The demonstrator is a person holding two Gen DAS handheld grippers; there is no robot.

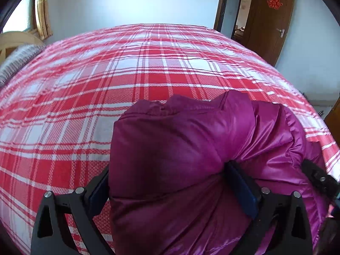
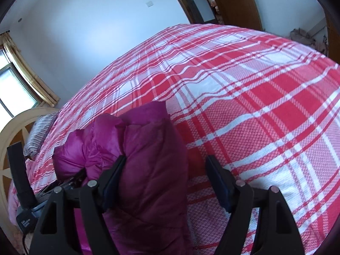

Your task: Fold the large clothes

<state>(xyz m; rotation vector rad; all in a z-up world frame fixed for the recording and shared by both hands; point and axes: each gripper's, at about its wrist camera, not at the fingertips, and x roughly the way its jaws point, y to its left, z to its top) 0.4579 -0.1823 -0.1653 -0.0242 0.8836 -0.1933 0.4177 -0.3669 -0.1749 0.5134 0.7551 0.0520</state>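
A puffy purple jacket (image 1: pixel 180 148) lies bunched on the red and white plaid bed (image 1: pixel 106 85). My left gripper (image 1: pixel 167 167) is shut on a thick fold of it, and the right pad (image 1: pixel 242 187) dents the fabric. In the right wrist view the jacket (image 2: pixel 148 148) stands as a tall fold inside my right gripper (image 2: pixel 166 161), which is open. Its left finger (image 2: pixel 114 176) rests against the fold, while the right finger (image 2: pixel 218 182) stands clear with bedsheet showing in the gap. A black part of the right gripper (image 1: pixel 318 176) shows at the jacket's right side.
The plaid sheet (image 2: pixel 255 106) stretches wide beyond the jacket. A striped pillow (image 2: pixel 40 131) and cream headboard (image 2: pixel 12 131) lie at the left. A brown door (image 1: pixel 274 21) and a window with a curtain (image 1: pixel 43 10) stand past the bed.
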